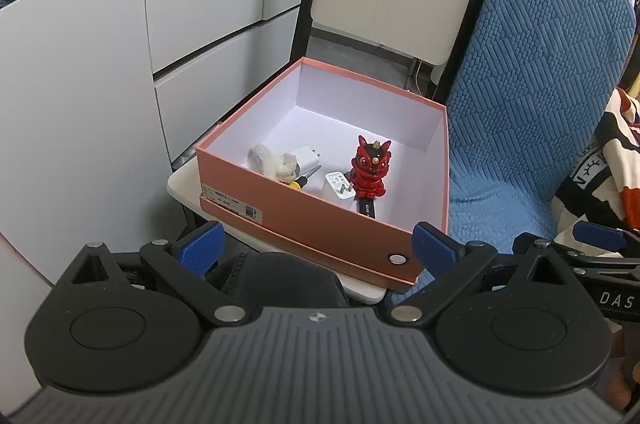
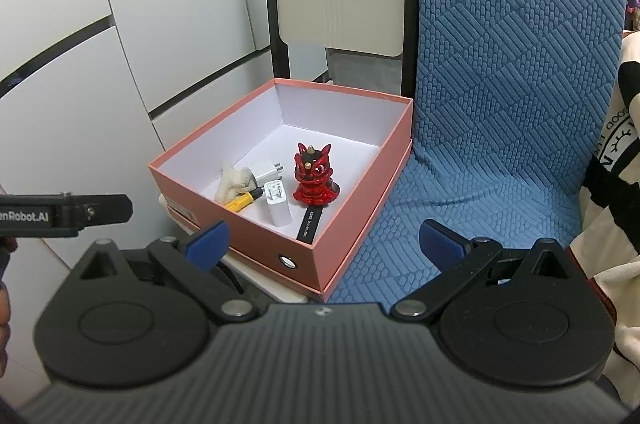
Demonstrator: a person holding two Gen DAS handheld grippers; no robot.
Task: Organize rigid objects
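Box [image 1: 320,220] sits on a white stool [image 1: 188,183], pink outside, white inside, lid off and nested under it. It touches the blue cushion [image 2: 500,103] on its right.

All the loose items already lie inside, bunched toward the near-left corner:
- red lion figure [image 2: 313,173], upright, mid-box
- two white chargers [image 2: 276,201], one near, one just behind it [image 2: 266,171]
- yellow screwdriver [image 2: 242,201], beside the chargers
- pale fuzzy toy [image 2: 232,181], far-left of the bunch
- black strip [image 2: 310,222], flat, running from the lion's base toward the near wall

Left gripper [image 1: 316,242] and right gripper [image 2: 326,240] both hover near the box's near side, jaws spread wide, nothing held.

Handling guess: the lion looks like glossy hard resin, probably slippery and chippable at the ears and horn, so pinch it across the body, not the head. Chargers are light, stiff and smooth; grip the flat sides, avoid the prongs. Take the screwdriver by the handle. The strip lies flat, hard to get under. The box is stiff card, light; take it by a wall.
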